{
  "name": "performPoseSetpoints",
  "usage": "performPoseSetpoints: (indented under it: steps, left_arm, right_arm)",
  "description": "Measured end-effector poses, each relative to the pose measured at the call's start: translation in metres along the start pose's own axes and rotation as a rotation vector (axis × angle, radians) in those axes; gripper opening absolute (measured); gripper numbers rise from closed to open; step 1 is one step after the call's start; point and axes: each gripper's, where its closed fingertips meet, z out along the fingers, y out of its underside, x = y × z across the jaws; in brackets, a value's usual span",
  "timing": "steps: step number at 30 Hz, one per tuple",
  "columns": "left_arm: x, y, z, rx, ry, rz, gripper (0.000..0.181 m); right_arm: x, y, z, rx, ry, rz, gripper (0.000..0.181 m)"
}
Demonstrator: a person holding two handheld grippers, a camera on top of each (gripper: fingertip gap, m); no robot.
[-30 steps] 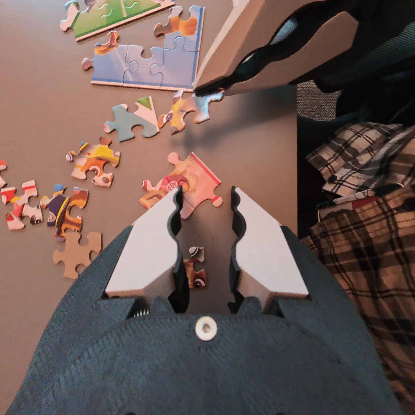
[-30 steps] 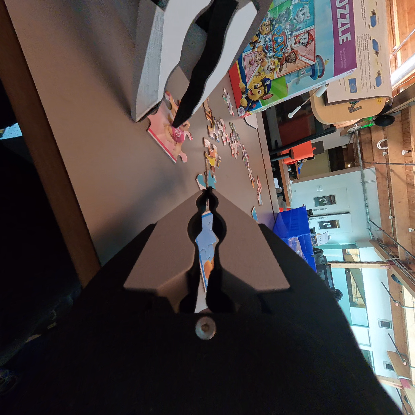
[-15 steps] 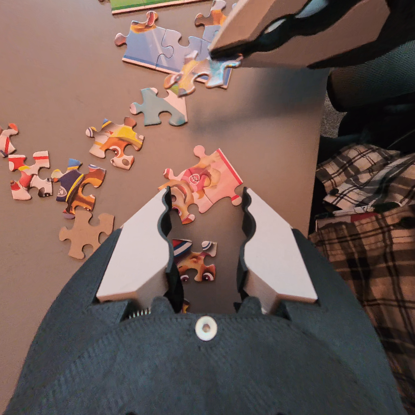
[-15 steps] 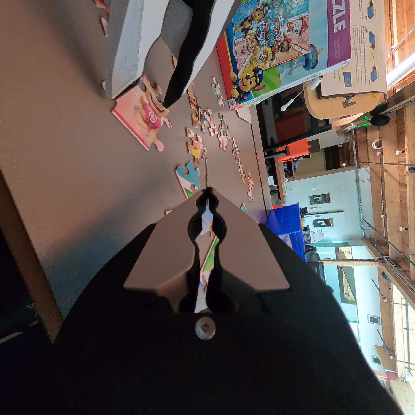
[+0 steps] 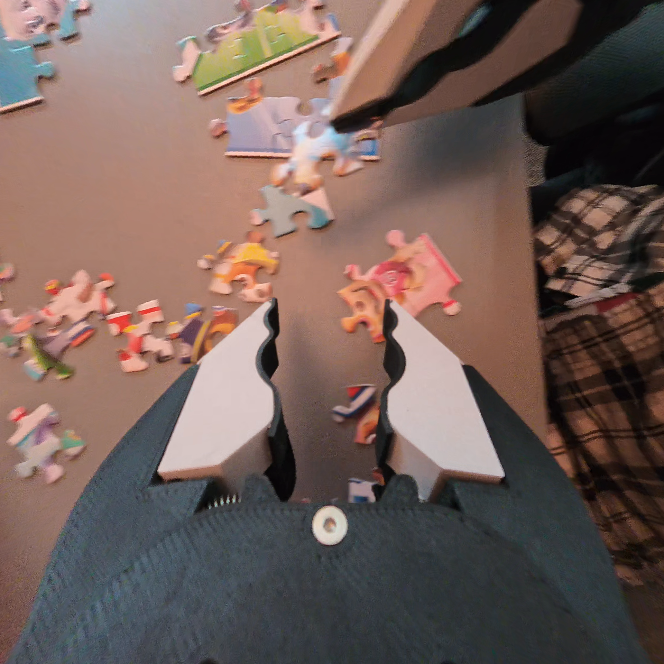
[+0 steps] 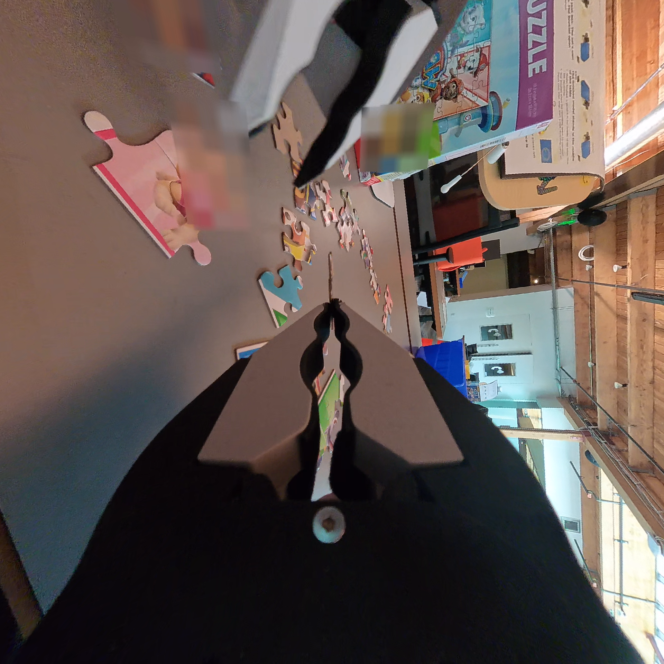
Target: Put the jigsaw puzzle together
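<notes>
My left gripper (image 5: 330, 305) is open and empty, just above the brown table (image 5: 107, 179). A pink joined piece (image 5: 406, 284) lies by its right fingertip, and a small piece (image 5: 359, 413) lies under its right finger. My right gripper (image 5: 341, 124) is shut on a blue-white puzzle piece (image 5: 316, 151) and holds it over the near right corner of the assembled blue strip (image 5: 262, 129). In the right wrist view my right gripper (image 6: 332, 303) holds that piece (image 6: 330, 276) edge-on. An assembled green strip (image 5: 258, 50) lies farther back.
A teal piece (image 5: 291, 212), a yellow-orange piece (image 5: 240, 269) and several loose pieces (image 5: 136, 334) lie left of centre. The table edge (image 5: 528, 251) runs down the right, with plaid cloth (image 5: 593, 323) beyond. The puzzle box (image 6: 503, 72) stands at the table's far side.
My left gripper has opened a little wider and moved left, off the pink piece. My right gripper has carried its piece up over the blue strip's corner.
</notes>
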Motion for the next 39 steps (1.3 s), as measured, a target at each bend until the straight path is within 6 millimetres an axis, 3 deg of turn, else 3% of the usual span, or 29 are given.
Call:
performPoseSetpoints:
  steps: [5, 8, 13, 19, 27, 33, 39]
  left_arm:
    - [-0.047, 0.001, 0.010, -0.088, -0.040, 0.021, 0.058]
    - [-0.052, 0.006, 0.022, -0.145, -0.004, -0.007, 0.054]
    - [-0.037, 0.003, 0.026, -0.125, 0.001, -0.057, 0.047]
    - [0.014, 0.009, 0.014, -0.120, 0.122, -0.082, 0.039]
    - [-0.061, 0.047, -0.010, -0.131, -0.123, -0.219, 0.047]
    - [-0.068, 0.040, 0.002, -0.104, -0.118, -0.221, 0.044]
    - [-0.066, 0.030, 0.008, -0.078, -0.138, -0.204, 0.021]
  right_arm:
    - [-0.005, 0.004, -0.001, -0.008, -0.002, 0.011, 0.000]
    - [-0.006, 0.006, -0.002, -0.007, -0.002, 0.021, 0.000]
    - [-0.006, 0.011, -0.006, -0.007, -0.001, 0.038, 0.000]
    - [-0.003, 0.009, -0.006, 0.004, 0.003, 0.055, 0.000]
    - [-0.001, 0.000, -0.003, 0.011, -0.003, 0.067, 0.000]
    - [-0.005, -0.004, -0.002, 0.003, -0.022, 0.059, 0.000]
    - [-0.013, -0.015, -0.003, 0.013, -0.045, 0.047, 0.000]
